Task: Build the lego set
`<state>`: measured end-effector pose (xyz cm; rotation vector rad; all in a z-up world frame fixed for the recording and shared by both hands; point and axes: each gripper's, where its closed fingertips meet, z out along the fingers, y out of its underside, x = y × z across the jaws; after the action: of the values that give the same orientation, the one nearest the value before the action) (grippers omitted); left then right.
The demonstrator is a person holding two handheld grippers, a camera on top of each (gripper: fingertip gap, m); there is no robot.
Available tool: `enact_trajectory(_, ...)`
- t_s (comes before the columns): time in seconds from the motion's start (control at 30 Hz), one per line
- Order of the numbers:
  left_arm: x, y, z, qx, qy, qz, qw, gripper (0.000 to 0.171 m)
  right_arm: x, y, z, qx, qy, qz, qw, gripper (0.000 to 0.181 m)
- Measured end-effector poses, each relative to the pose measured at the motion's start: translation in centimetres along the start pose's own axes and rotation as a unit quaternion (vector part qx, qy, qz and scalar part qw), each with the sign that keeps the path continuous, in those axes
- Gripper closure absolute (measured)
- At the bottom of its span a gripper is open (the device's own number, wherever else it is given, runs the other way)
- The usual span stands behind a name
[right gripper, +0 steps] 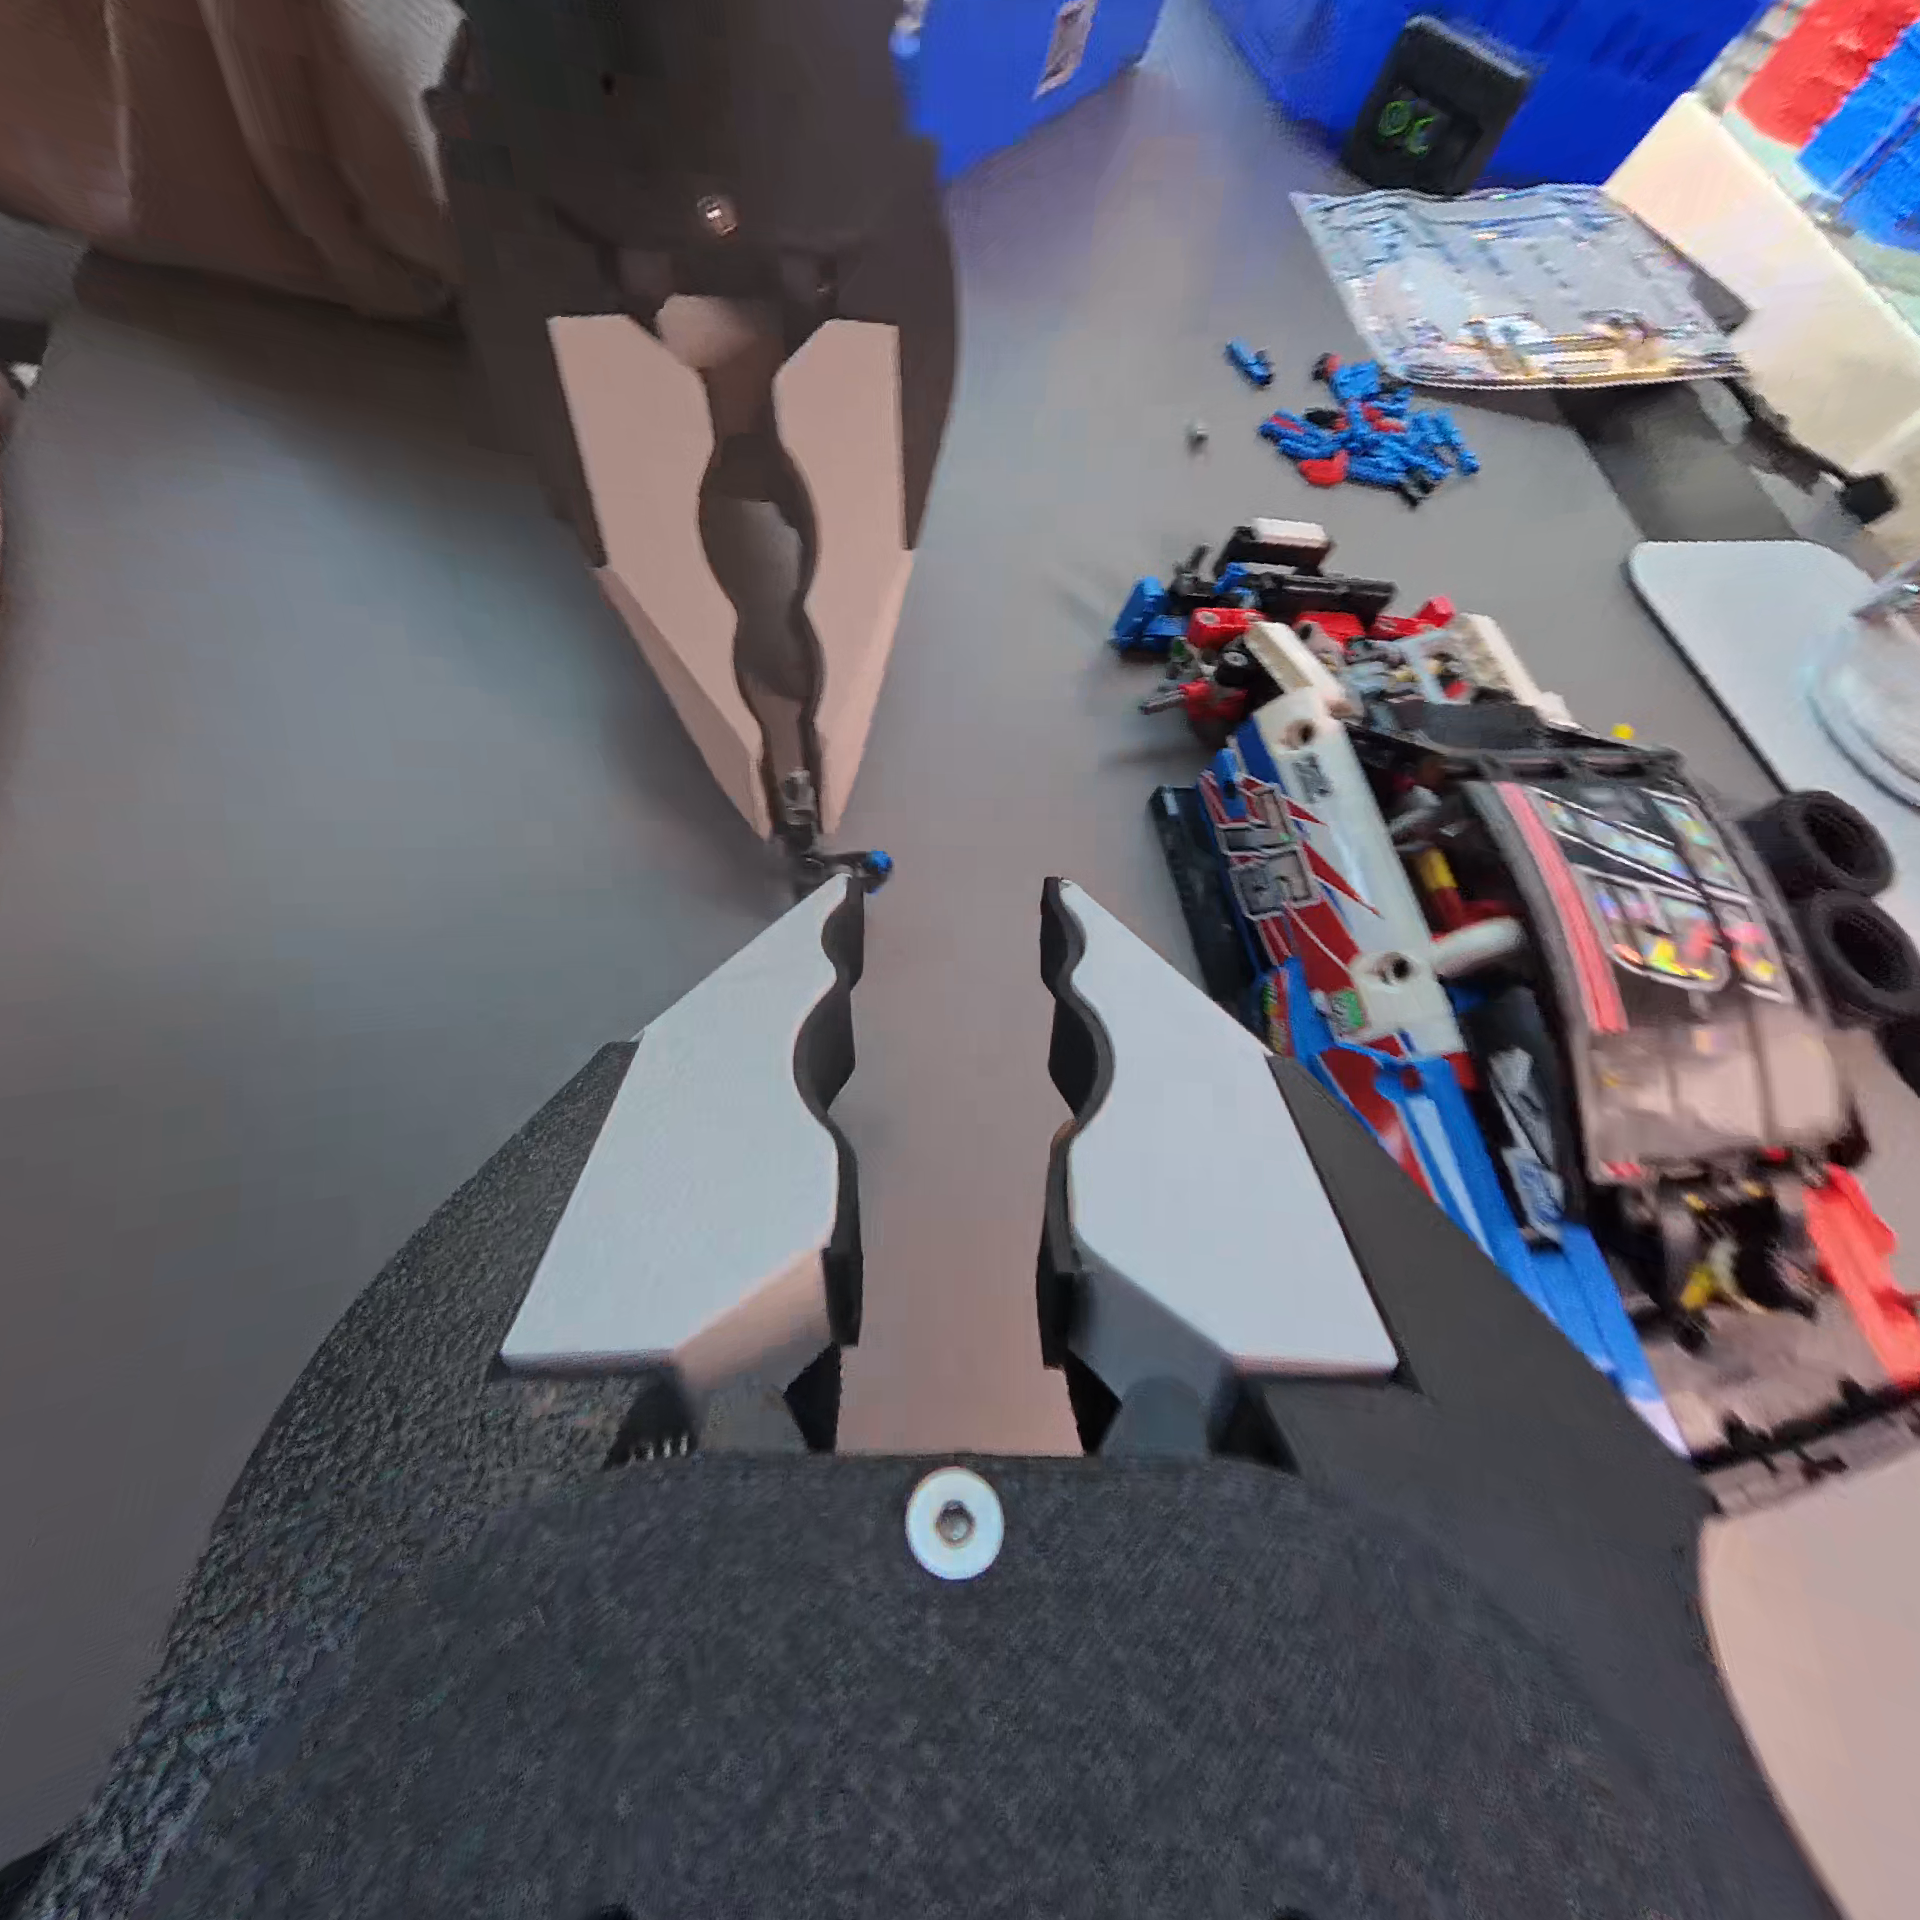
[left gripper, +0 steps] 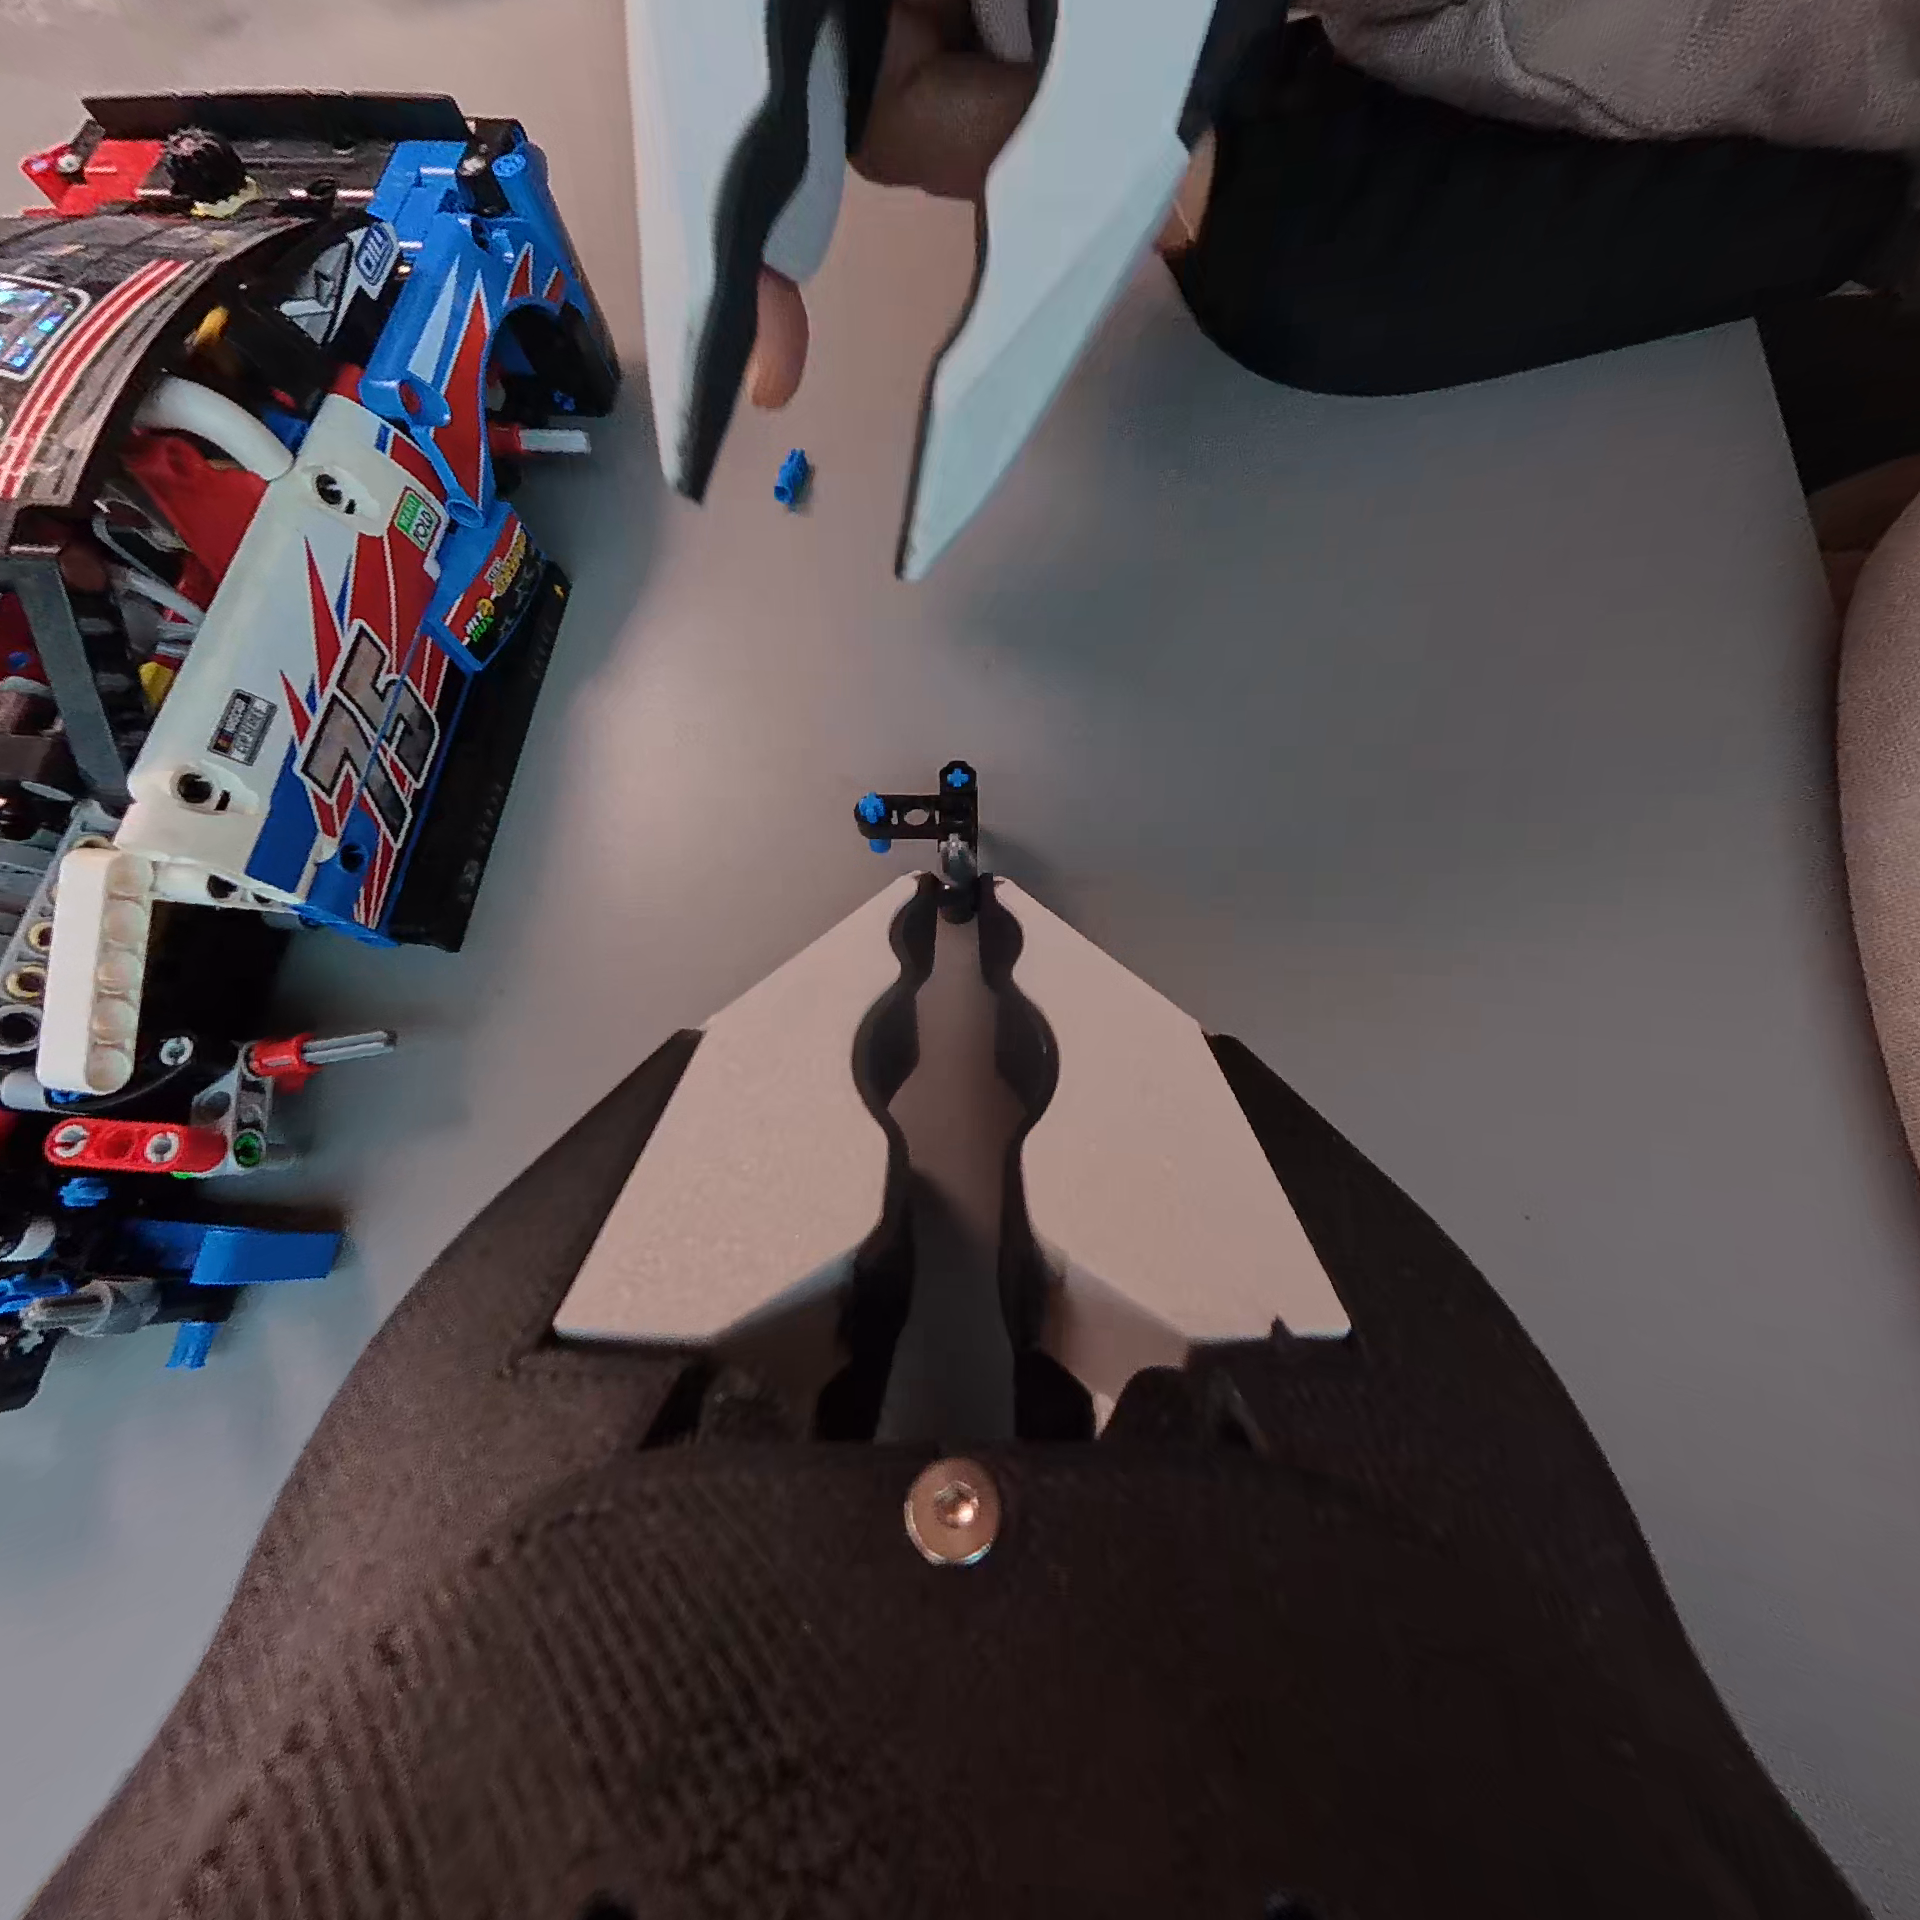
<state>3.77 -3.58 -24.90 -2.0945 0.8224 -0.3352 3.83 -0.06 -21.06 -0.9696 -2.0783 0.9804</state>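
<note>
The lego car (left gripper: pixel 281 582) at the left of the left wrist view wears sponsor-style stickers and a large racing number on its white, blue and red side panel; the writing stays unquoted. A black roof panel with red stripes covers its top.

In the right wrist view the same car (right gripper: pixel 1507 987) lies right of centre on the grey table (right gripper: pixel 312 831), with black tyres (right gripper: pixel 1839 894) touching its far side. A heap of loose blue pieces (right gripper: pixel 1371 436) sits at upper right, beside a printed instruction sheet (right gripper: pixel 1496 281) and a black box (right gripper: pixel 1439 104) with a green mark.

The left gripper (left gripper: pixel 954 891) is pressed together at its tips, pinching a small black connector piece (left gripper: pixel 930 816) studded with blue pins, at the centre of its frame just above the table. A lone blue pin (left gripper: pixel 793 478) lies on the table at upper centre, between the spread fingers of the right gripper (left gripper: pixel 800 530). In its own view the right gripper (right gripper: pixel 951 899) is spread wide with nothing between its fingers, its left tip just beside the held piece (right gripper: pixel 847 862).
</note>
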Motion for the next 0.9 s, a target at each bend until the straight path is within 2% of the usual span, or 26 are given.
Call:
enact_trajectory(0.07, -0.4, 0.1, -0.1, -0.002, -0.011, 0.0, 1.0, 0.165, 2.7, 0.9, -2.0, -0.003, 0.04, 0.029, 0.999, 0.151)
enact_trajectory(0.13, -0.9, 0.4, -0.2, -0.011, -0.027, 0.008, 1.0, 0.165, 4.5, 3.2, -3.9, -0.037, 0.066, 0.053, 0.996, 0.154)
enact_trajectory(0.23, -1.0, 0.5, -0.1, -0.014, -0.032, 0.014, 0.999, 0.165, 5.1, 7.3, -5.7, -0.103, 0.07, 0.085, 0.989, 0.158)
enact_trajectory(0.3, -1.0, 0.4, 0.0, -0.014, -0.031, 0.016, 0.999, 0.165, 4.5, 8.4, -5.9, -0.12, 0.053, 0.102, 0.986, 0.159)
enact_trajectory(0.5, -0.9, 0.5, 0.0, -0.013, -0.029, 0.016, 0.999, 0.165, 3.3, 9.0, -3.9, -0.163, 0.014, 0.085, 0.983, 0.159)
enact_trajectory(0.7, -0.9, 0.6, 0.1, -0.014, -0.029, 0.016, 0.999, 0.165, 3.1, 8.4, -2.5, -0.214, -0.02, 0.053, 0.975, 0.163)
enact_trajectory(0.9, -0.8, 0.6, 0.1, -0.013, -0.029, 0.016, 0.999, 0.165, 2.9, 8.6, -2.5, -0.332, -0.095, 0.024, 0.938, 0.165)
